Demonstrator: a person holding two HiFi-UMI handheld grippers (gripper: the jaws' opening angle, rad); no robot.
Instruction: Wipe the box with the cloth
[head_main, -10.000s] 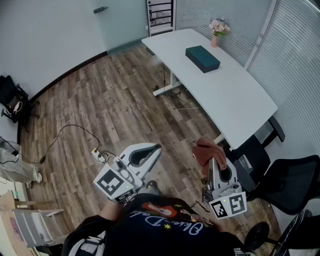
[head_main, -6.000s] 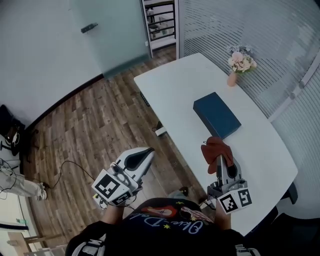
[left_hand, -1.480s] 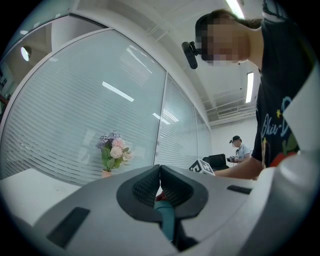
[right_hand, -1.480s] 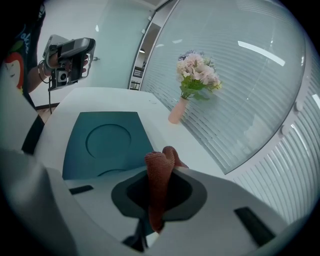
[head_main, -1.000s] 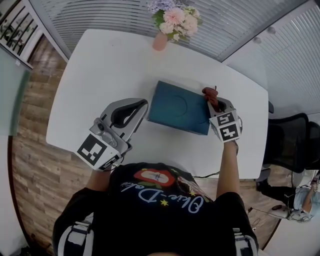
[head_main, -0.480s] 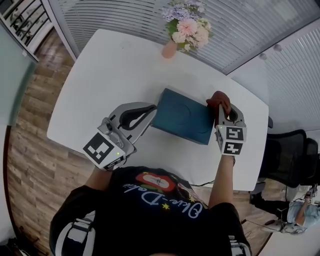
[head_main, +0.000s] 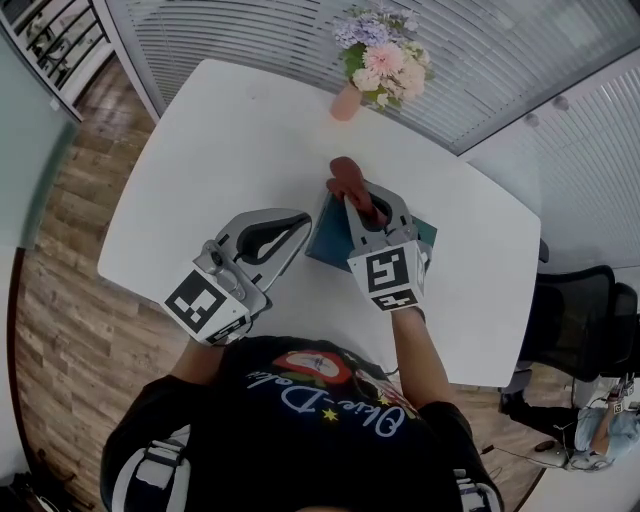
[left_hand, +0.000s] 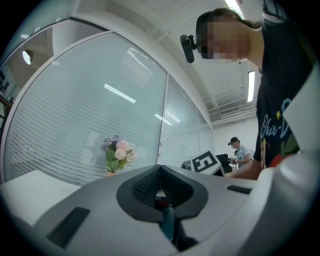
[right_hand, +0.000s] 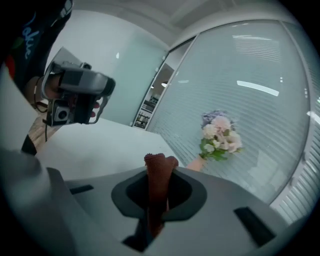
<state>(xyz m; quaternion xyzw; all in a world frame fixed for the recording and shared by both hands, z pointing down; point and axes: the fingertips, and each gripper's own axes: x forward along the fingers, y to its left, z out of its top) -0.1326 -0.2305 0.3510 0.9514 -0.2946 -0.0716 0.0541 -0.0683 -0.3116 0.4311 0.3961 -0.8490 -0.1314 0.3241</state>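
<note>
In the head view the right tool (head_main: 352, 200), over the far edge of the dark teal flat box (head_main: 325, 245) on the white tabletop (head_main: 200, 130), grips the rust-red cloth (head_main: 346, 176), with the left tool (head_main: 301, 220) just beside the box's left edge, while the left gripper view shows that tool (left_hand: 160, 172) closed and empty, and the right gripper view shows the cloth (right_hand: 158, 170) clamped upright.

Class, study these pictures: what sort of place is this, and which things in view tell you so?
Probably an office or meeting room. A large white table stands beside glass walls with blinds, a black swivel chair sits at its side, and flowers decorate it.
</note>
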